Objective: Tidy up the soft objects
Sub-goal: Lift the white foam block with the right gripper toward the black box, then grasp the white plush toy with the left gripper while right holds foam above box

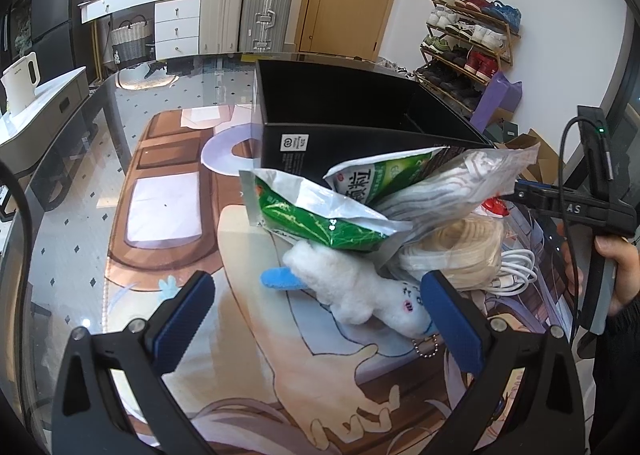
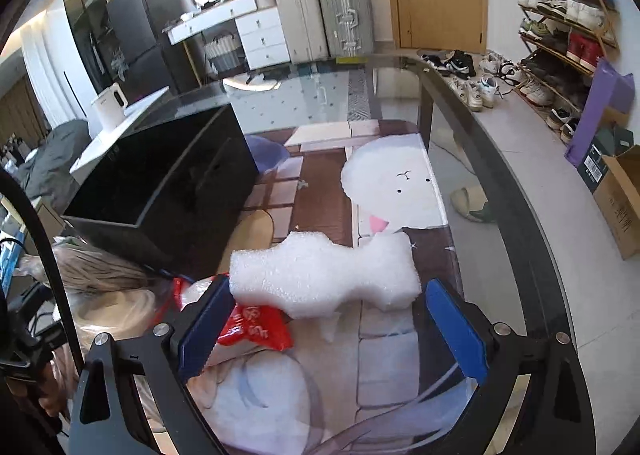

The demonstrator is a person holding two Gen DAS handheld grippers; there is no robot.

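The black box [image 1: 360,127] stands open-topped on the glass counter [image 1: 80,183], and serves as the reference for everything below.

Against the near wall of the black box lies a heap of soft items. Two green snack bags [image 1: 320,215] rest on top, leaning on that wall. Just beside them, away from the box, sits a clear bag of grey-striped cloth [image 1: 452,191], with a coil of cream cord [image 1: 460,251] and a white cable [image 1: 516,267] beneath it. A white plush toy [image 1: 360,287] with a blue part lies nearest the viewer, at the foot of the heap.

The left hand-held gripper [image 1: 316,315] has its jaws spread wide, on either side of the plush toy; it holds nothing.

The right hand-held gripper [image 2: 332,323] is likewise wide open and empty. Between its blue pads lies a white foam block [image 2: 324,275], to the right of the black box, resting partly on a red-printed bag [image 2: 256,331]. Whether the left pad touches the foam cannot be told.
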